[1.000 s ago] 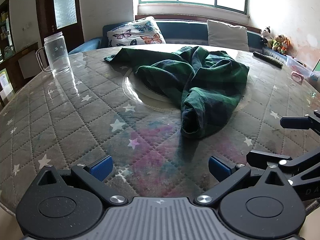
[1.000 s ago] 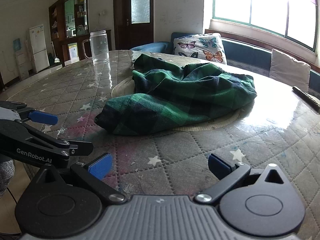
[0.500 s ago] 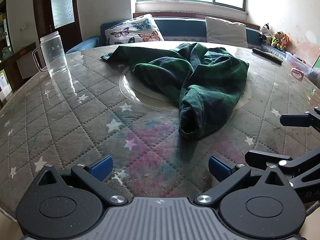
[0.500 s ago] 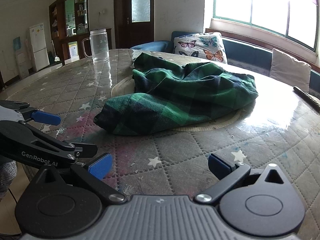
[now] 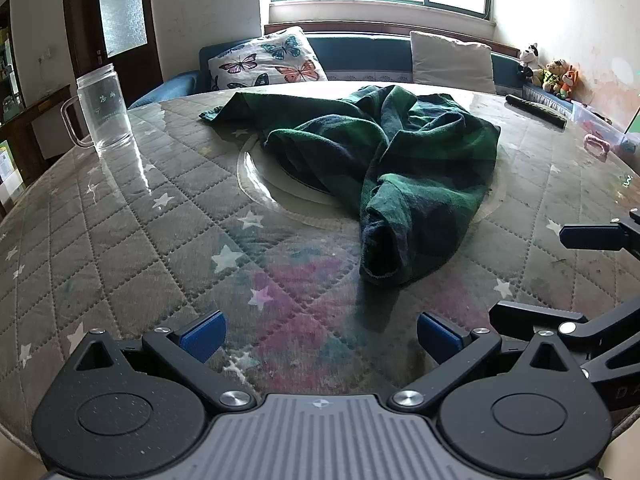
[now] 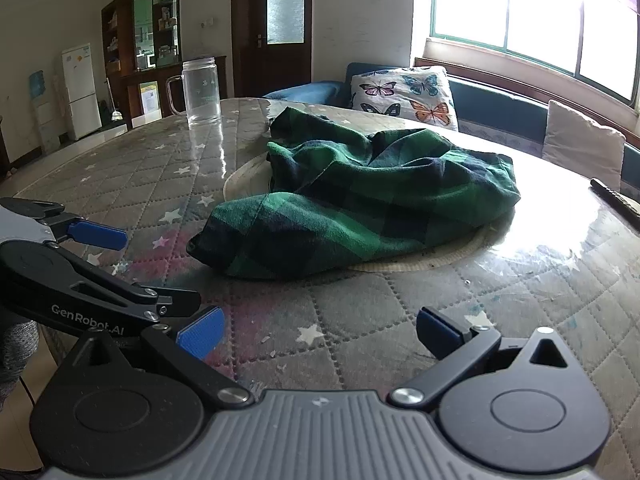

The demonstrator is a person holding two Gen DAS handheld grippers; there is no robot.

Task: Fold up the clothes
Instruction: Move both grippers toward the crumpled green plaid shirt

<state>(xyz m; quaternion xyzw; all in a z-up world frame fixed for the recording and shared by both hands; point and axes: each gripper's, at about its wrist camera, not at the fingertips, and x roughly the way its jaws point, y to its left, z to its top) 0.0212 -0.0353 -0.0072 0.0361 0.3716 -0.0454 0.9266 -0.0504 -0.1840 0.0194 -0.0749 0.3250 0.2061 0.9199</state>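
Note:
A crumpled green plaid garment [image 5: 400,160] lies in a heap on the round glass turntable [image 5: 256,176] in the middle of the quilted table; it also shows in the right wrist view [image 6: 360,200]. A sleeve opening [image 5: 380,252] points toward me. My left gripper [image 5: 318,334] is open and empty, low over the table short of the sleeve. My right gripper [image 6: 320,332] is open and empty, short of the garment's near edge. The right gripper shows at the right edge of the left wrist view [image 5: 576,276]; the left gripper shows at the left of the right wrist view [image 6: 132,272].
A clear glass jar with a handle [image 5: 104,108] stands at the far left of the table [image 6: 200,92]. A dark remote [image 5: 536,110] lies at the far right. A bench with a butterfly pillow [image 5: 268,60] runs behind the table under the window.
Both grippers have moved forward a little toward the garment. The garment has not moved and both grippers stay open.

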